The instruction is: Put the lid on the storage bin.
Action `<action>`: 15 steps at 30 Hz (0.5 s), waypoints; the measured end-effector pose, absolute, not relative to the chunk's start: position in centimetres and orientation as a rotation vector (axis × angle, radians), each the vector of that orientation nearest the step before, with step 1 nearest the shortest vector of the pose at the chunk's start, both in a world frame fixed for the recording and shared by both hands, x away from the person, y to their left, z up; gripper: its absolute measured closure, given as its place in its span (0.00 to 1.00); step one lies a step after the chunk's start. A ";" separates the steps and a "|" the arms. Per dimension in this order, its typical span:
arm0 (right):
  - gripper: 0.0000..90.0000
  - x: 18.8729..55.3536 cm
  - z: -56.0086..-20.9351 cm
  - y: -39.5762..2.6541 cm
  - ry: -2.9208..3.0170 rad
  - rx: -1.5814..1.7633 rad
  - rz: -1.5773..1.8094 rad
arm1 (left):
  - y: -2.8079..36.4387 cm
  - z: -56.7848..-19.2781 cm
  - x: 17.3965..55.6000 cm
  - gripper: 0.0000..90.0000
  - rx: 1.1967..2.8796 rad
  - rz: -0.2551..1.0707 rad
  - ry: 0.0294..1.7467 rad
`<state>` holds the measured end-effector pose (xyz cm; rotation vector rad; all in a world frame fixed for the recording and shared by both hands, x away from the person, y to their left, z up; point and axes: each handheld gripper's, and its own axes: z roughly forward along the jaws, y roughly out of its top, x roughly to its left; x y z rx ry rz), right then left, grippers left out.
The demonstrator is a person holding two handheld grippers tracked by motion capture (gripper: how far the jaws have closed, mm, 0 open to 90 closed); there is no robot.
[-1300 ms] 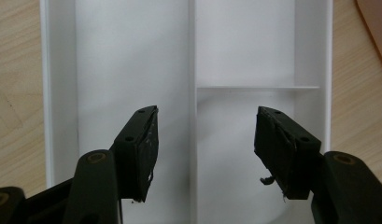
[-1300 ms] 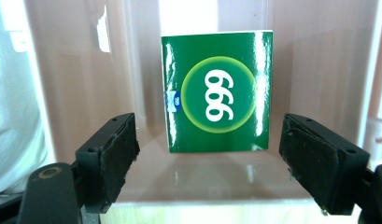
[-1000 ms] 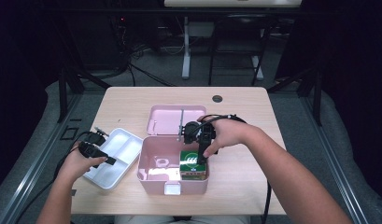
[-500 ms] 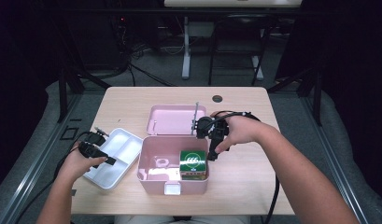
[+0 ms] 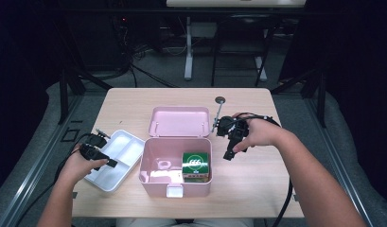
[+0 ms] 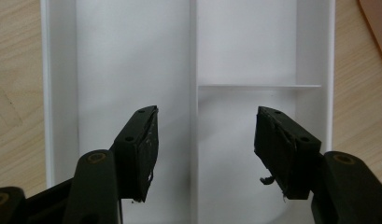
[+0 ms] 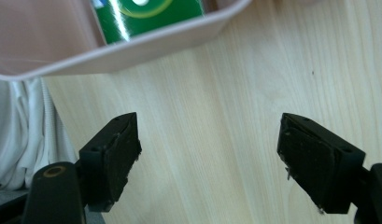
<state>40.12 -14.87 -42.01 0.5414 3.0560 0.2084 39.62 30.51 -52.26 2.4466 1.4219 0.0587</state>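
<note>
Nearest the person's edge of the table [image 5: 257, 189], a pink box [image 5: 176, 182] stands with its top off, a white latch at the middle of its front wall. Inside it, against the right wall, sits a green carton [image 5: 196, 166] printed with white digits that read like "666" inside a ring; a pale ring-shaped piece lies to its left. Left of the box, the left gripper [image 5: 97, 156] hangs over a white divided tray [image 5: 127, 147], jaws released and spread across the tray's middle partition [image 6: 194, 93], gripping nothing. Right of the box, the right gripper [image 5: 230, 152] points down at bare wood, jaws wide apart and empty, the box's rim and the carton just beyond them. Farther back lies the pink lid [image 5: 179, 121], then a small dark disc [image 5: 220, 100].
</note>
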 end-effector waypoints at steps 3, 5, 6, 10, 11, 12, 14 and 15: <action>0.23 40.4 -42.6 -15.8 3.044 0.591 0.215 | 30.4 -52.3 39.5 0.45 2.444 0.061 1.429; 0.23 40.6 -43.3 -16.5 3.036 0.640 0.217 | 30.4 -52.3 39.5 0.45 2.451 0.058 1.431; 0.23 40.7 -43.5 -16.7 3.033 0.655 0.221 | 30.4 -52.3 39.5 0.45 2.451 0.059 1.430; 0.23 41.1 -44.6 -17.6 3.004 0.750 0.262 | 30.4 -52.4 39.5 0.45 2.456 0.056 1.429; 0.23 41.2 -44.9 -17.8 2.995 0.774 0.275 | 30.4 -52.4 39.5 0.45 2.454 0.051 1.433; 0.23 41.3 -45.1 -17.9 2.989 0.793 0.286 | 30.4 -52.5 39.5 0.45 2.457 0.050 1.432; 0.25 41.4 -45.6 -18.1 2.965 0.878 0.331 | 30.4 -52.6 39.5 0.46 2.457 0.040 1.437; 0.25 41.4 -45.8 -18.1 2.955 0.894 0.348 | 30.3 -52.7 39.5 0.47 2.461 0.037 1.436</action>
